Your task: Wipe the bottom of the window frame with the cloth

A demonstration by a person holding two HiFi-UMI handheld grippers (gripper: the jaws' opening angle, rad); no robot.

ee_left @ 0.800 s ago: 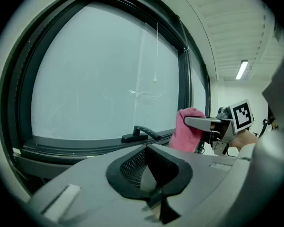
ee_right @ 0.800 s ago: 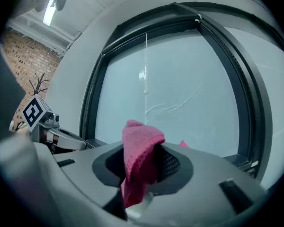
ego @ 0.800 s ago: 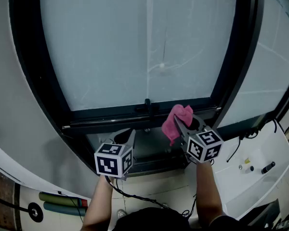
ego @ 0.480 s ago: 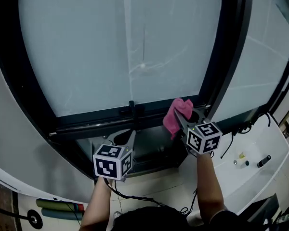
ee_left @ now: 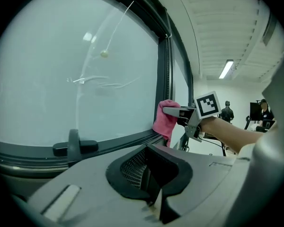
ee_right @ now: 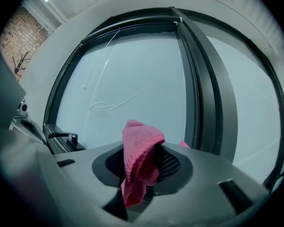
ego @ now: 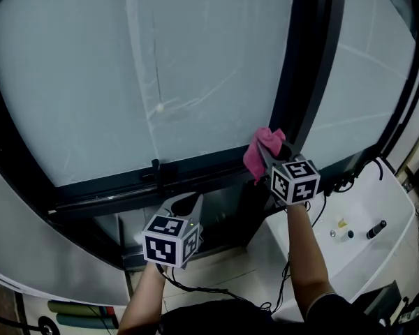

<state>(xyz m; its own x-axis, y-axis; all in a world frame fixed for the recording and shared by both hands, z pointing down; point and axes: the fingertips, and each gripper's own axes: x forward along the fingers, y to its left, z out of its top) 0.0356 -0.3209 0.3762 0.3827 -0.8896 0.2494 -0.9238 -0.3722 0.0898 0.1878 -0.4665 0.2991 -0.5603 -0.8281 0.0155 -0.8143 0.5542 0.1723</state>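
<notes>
Pink cloth (ego: 257,158) bunches up between the jaws of my right gripper (ego: 271,162), which are clamped shut on it, one fold hanging loose below them. I hold it at the right end of the window frame's bottom rail (ego: 105,187), just where the dark upright bar (ego: 304,82) meets it; whether cloth and rail touch I cannot tell. My left gripper (ego: 186,204) hangs lower and to the left, below the rail, jaws together with nothing in them. A black handle (ego: 156,170) stands on the rail between the two grippers.
</notes>
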